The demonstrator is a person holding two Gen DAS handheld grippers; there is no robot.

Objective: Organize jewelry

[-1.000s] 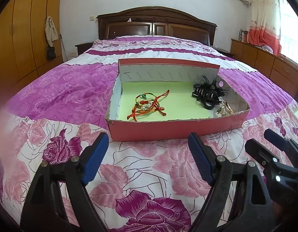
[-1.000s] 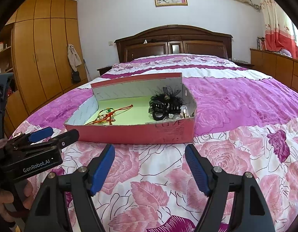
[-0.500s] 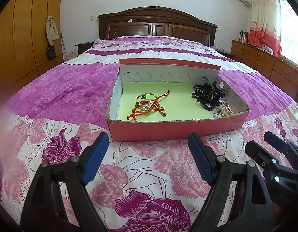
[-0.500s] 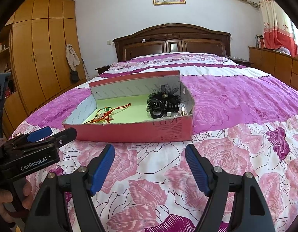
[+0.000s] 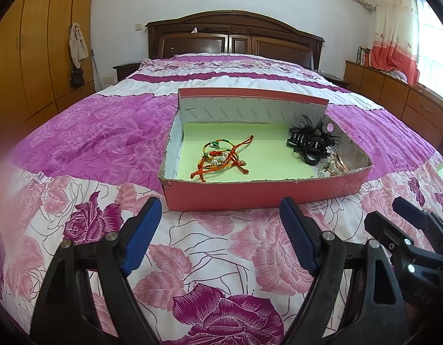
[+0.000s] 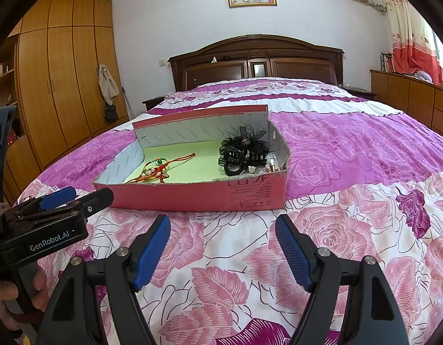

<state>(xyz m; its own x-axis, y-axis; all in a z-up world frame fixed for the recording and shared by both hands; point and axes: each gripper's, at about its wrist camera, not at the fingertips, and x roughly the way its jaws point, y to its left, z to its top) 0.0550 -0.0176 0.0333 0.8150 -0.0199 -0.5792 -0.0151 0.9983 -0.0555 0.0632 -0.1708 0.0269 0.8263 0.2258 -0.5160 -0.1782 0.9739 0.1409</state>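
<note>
A shallow pink box with a green floor lies on the bed. Inside, at the left, lies a tangle of orange and green cord bracelets with pearls. At the right lie black hair claws with a feathery flower and small clear and gold pieces in the near right corner. My left gripper is open and empty, just before the box's near wall. My right gripper is open and empty, also short of the box, to the right of the left gripper.
The bed carries a purple and pink rose quilt. A dark wooden headboard stands at the far end. Wooden wardrobes line the left wall; low cabinets line the right.
Both grippers have drawn back and dropped very slightly; the box and its contents have not moved. Both stay open.
</note>
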